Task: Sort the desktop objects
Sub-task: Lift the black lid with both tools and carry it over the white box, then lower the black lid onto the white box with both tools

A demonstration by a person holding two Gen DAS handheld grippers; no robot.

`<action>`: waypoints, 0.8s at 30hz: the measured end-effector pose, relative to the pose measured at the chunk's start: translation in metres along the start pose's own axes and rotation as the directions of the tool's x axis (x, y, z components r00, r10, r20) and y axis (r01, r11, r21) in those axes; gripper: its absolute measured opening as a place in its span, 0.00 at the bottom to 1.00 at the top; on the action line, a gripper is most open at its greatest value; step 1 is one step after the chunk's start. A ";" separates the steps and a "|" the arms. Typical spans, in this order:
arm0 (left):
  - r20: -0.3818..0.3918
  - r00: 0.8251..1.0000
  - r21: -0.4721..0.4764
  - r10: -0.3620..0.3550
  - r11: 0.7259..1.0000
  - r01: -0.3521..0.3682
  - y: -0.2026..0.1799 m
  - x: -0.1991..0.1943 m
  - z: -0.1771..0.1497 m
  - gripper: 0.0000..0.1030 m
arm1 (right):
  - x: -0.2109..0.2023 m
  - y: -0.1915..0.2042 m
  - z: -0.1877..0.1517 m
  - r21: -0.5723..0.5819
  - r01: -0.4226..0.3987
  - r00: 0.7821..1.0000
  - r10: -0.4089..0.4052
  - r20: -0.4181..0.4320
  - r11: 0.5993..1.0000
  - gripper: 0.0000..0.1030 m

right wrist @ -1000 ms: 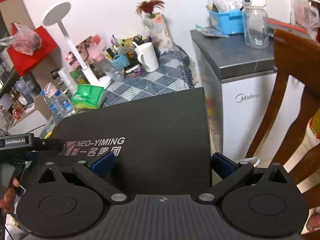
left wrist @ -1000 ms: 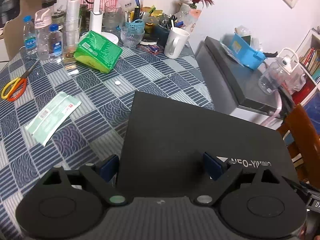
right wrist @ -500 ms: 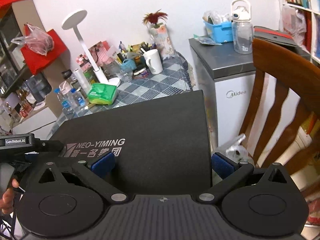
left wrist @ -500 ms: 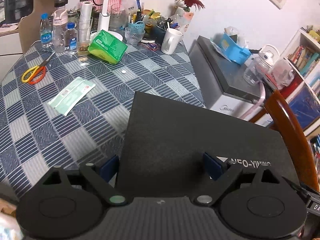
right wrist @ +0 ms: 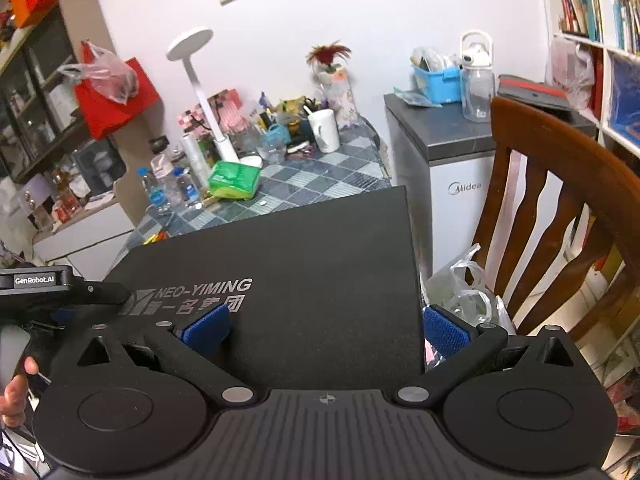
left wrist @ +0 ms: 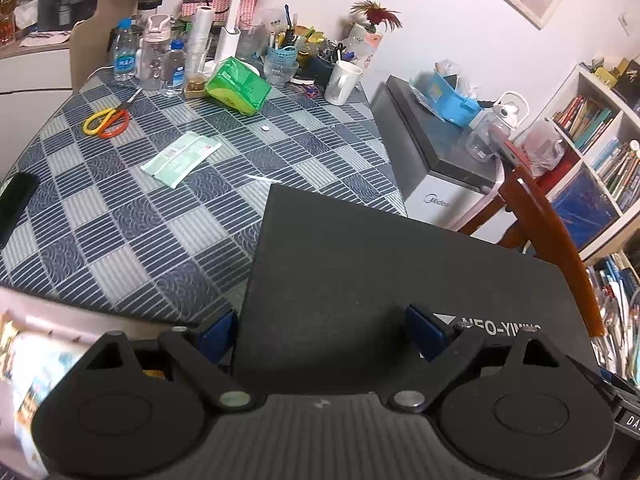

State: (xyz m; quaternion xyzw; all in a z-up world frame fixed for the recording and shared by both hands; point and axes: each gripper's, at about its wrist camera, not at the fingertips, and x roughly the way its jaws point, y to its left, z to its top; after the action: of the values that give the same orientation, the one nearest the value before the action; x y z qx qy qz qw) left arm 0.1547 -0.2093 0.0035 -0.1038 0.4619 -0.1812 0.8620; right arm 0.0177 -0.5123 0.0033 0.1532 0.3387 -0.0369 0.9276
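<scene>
A large flat black box marked NEO-YIMING fills the lower middle of both views. My left gripper is shut on its left end, with one blue pad on the box's side and the other on its top. My right gripper is shut on its right end in the same way. The box is held in the air off the near edge of the checkered table. The left gripper's body shows at the left of the right wrist view.
On the table lie yellow-orange scissors, a pale green packet, a green tissue pack, a white mug, bottles and a lamp. A small fridge, a wooden chair and a bookshelf stand to the right.
Both grippers have carried the black box up and back from the table toward the chair side. More of the table, chair and shelf shows now. The grips have not changed.
</scene>
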 end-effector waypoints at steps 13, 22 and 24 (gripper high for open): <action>0.037 0.999 -0.043 -0.022 0.999 0.024 0.040 -0.056 -0.041 1.00 | -0.051 0.054 -0.037 -0.061 0.006 0.999 -0.003 0.035 0.998 1.00; 0.056 0.998 -0.034 -0.024 0.999 0.026 0.065 -0.081 -0.054 1.00 | -0.066 0.085 -0.054 -0.067 -0.001 0.999 0.004 0.037 0.998 1.00; 0.058 0.998 -0.032 -0.023 0.999 0.025 0.070 -0.085 -0.057 1.00 | -0.067 0.089 -0.057 -0.066 -0.001 0.999 0.004 0.036 0.998 1.00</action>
State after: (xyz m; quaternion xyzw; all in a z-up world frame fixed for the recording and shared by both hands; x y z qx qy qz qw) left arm 0.0798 -0.1114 0.0122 -0.1285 0.4384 -0.1810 0.8709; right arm -0.0542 -0.4128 0.0279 0.1222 0.3226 -0.0274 0.9382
